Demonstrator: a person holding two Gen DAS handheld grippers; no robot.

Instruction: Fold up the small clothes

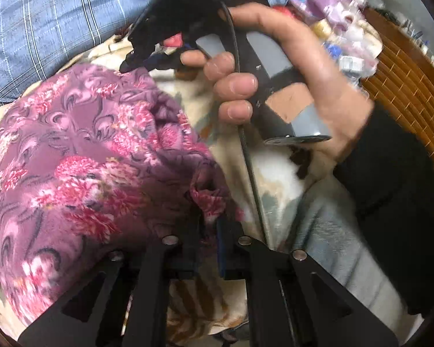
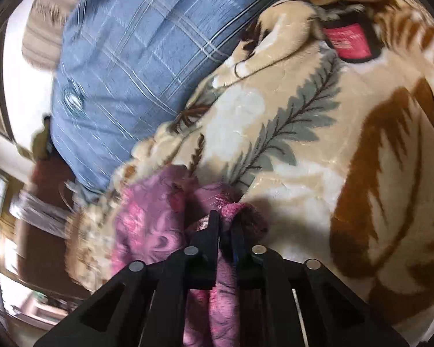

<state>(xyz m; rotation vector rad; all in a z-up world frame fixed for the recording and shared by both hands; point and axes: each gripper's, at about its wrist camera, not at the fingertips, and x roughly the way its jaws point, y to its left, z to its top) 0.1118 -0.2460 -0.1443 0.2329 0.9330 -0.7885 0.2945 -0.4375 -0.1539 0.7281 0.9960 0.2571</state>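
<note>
- Cloth fills the near view of both cameras: the purple floral garment [image 1: 81, 150] is bunched between each pair of fingers, with folds of it pinched at the tips.
- The left gripper [image 1: 208, 219] is clenched on a gathered edge of the garment; the bulk of the fabric spreads away to the left of its fingers and lies on the tiger-print blanket [image 1: 277, 179].
- The right gripper [image 2: 227, 225] is likewise clamped on a wad of the same garment, which trails back under its fingers towards the camera (the rest of it humps up just to the left).
- In the left wrist view, the person's hand [image 1: 275, 66] holding the right gripper sits beyond and to the right of the left one, so the two pinch points seem to lie at either end of one edge, the garment's long axis running between them.
- My judgement: the coming move turns on carrying that held edge across the cloth that lies to the left; neither hand looks clearly nearer.
- Farther off lie a blue checked pillow [image 2: 124, 66] and a red-labelled pouch [image 2: 351, 42] on the blanket.
</note>
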